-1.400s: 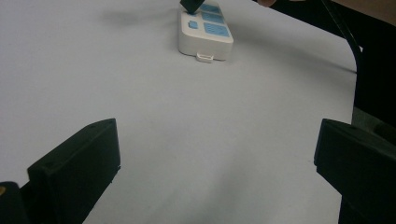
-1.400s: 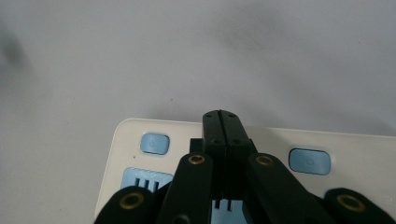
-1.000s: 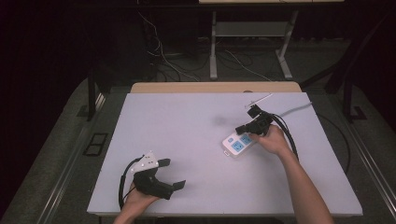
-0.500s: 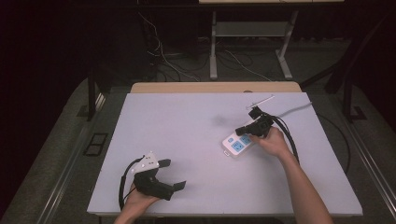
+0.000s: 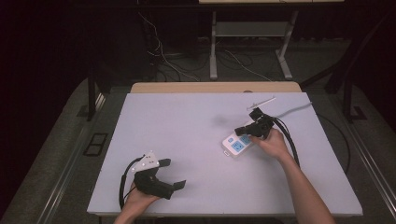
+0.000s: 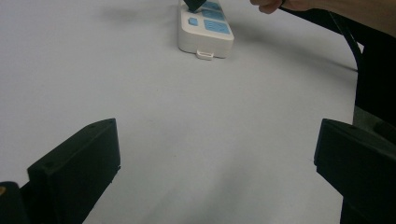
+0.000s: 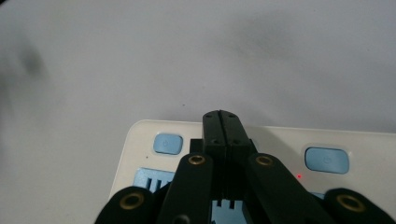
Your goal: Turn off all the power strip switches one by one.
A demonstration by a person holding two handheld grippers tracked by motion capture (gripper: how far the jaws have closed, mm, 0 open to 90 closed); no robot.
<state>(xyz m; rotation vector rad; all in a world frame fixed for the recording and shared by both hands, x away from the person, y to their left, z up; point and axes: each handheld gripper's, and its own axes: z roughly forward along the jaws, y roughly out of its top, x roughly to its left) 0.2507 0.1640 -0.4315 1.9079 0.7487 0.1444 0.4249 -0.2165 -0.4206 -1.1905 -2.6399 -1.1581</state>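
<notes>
Right gripper view: right gripper [image 7: 221,122] jaws closed over power strip [image 7: 280,140].

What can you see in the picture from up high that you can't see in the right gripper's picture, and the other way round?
The high view alone takes in the left gripper with its fingers spread apart, the person's forearms, and the table's edge. The right gripper view alone reveals a tiny red light on the power strip. Both views share the power strip, the right gripper, shut, and the pale tabletop.

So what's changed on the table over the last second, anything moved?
Nothing visibly changed. The right gripper stays shut over the power strip, the left gripper stays open near the table's front edge, and the strip lies where it was.
</notes>
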